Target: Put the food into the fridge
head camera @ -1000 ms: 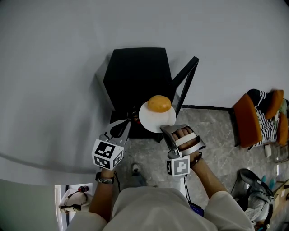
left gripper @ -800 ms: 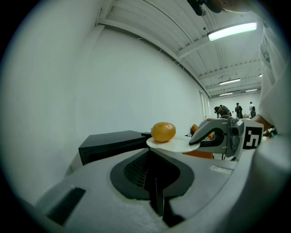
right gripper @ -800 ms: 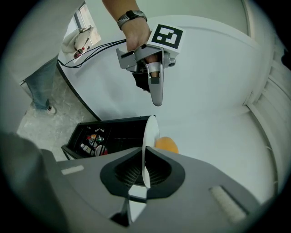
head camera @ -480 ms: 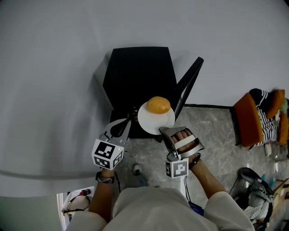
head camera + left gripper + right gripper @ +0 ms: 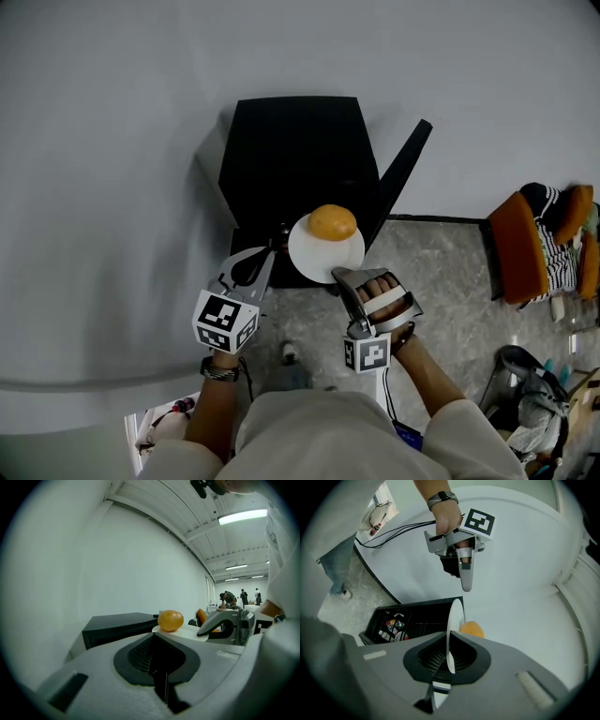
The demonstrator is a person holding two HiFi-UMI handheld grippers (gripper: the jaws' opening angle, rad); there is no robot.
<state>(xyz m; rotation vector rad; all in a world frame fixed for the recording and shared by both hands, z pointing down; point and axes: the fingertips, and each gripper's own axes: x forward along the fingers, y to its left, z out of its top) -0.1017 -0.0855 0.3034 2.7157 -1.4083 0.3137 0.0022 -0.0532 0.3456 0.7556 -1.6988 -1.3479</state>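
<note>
White wall backs the black fridge at centre; right gripper clamps a plate bearing an orange, left gripper closed on nothing.

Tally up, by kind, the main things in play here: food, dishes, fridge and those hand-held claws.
orange fruit: 1
white plate: 1
black fridge: 1
grippers: 2, the left gripper and the right gripper
Total: 5
</note>
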